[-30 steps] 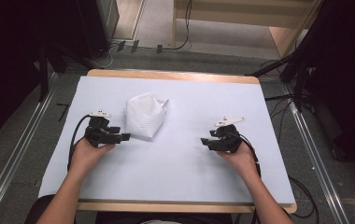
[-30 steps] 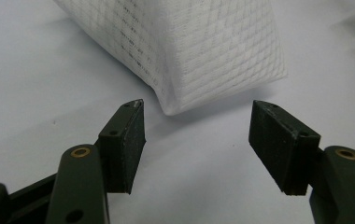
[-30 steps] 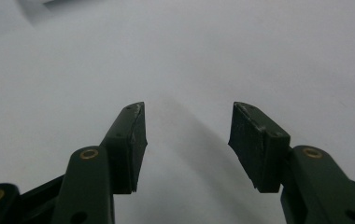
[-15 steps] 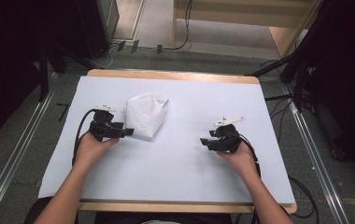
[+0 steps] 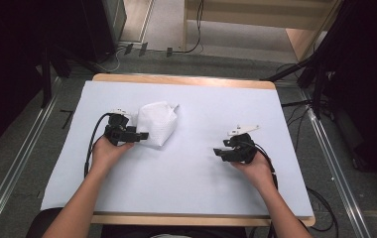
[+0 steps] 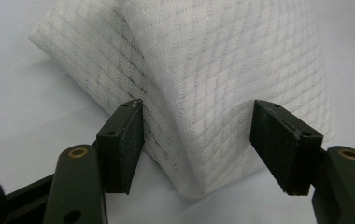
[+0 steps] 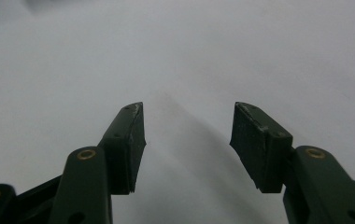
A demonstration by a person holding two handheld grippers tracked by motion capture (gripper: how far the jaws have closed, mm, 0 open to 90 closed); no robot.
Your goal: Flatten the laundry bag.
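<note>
Pale blue sheeting covers the table (image 5: 186, 193), with dark floor and cables around it. Left of centre lies a folded white cloth (image 5: 157, 128). The left gripper (image 5: 139, 135) stands wide open astride its near corner, probably to pinch it; contact is unclear. The right gripper (image 5: 219, 152) rests open and empty, well right. The cloth's underside folds are hidden.

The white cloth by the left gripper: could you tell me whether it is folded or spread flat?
Folded. The white cloth lies bunched in a compact wedge, one layer overlapping another, on the table.
</note>
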